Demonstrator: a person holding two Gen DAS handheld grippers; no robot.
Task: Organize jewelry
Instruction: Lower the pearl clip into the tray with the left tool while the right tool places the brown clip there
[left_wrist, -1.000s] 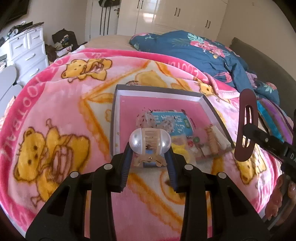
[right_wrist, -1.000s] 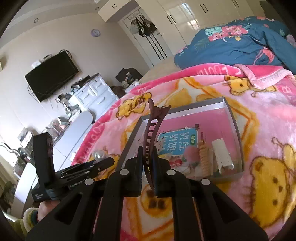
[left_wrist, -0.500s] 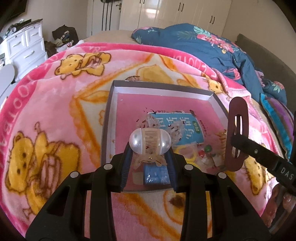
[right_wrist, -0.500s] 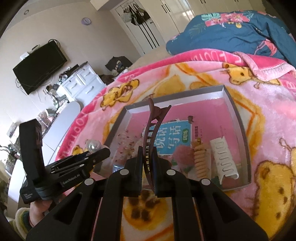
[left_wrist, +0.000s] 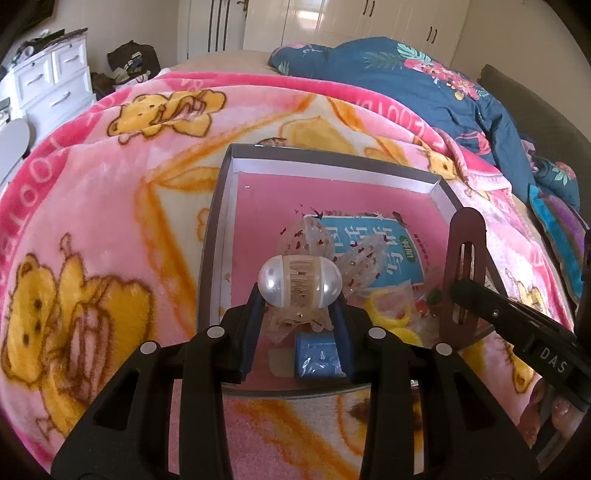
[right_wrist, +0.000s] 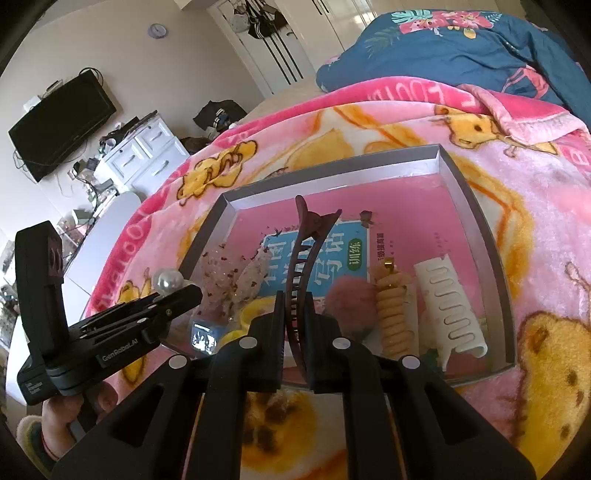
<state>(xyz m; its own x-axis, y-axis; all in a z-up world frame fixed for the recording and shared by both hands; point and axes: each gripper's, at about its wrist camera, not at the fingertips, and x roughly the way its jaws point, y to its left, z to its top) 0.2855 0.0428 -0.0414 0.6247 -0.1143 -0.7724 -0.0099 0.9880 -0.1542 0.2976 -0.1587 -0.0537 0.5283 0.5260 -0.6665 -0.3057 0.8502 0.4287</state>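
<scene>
My left gripper (left_wrist: 298, 302) is shut on a pearl hair clip (left_wrist: 299, 282) and holds it over the near left part of a grey tray (left_wrist: 325, 166) with a pink floor. My right gripper (right_wrist: 297, 306) is shut on a dark brown claw clip (right_wrist: 304, 258), held upright above the tray's near edge; it also shows in the left wrist view (left_wrist: 463, 273). The tray (right_wrist: 476, 206) holds a blue booklet (right_wrist: 325, 254), a white comb clip (right_wrist: 448, 306), a yellow spiral hair tie (right_wrist: 391, 314), a pink pompom (right_wrist: 349, 299) and glittery clips (right_wrist: 236, 280).
The tray lies on a pink bear-print blanket (left_wrist: 110, 206) on a bed. A blue floral duvet (left_wrist: 424, 85) is bunched at the far right. A white dresser (left_wrist: 51, 81) and a wall TV (right_wrist: 61, 122) stand to the left of the bed.
Both grippers have moved forward over the tray's near edge, each still holding its clip. The tray looks larger and closer in both views.
</scene>
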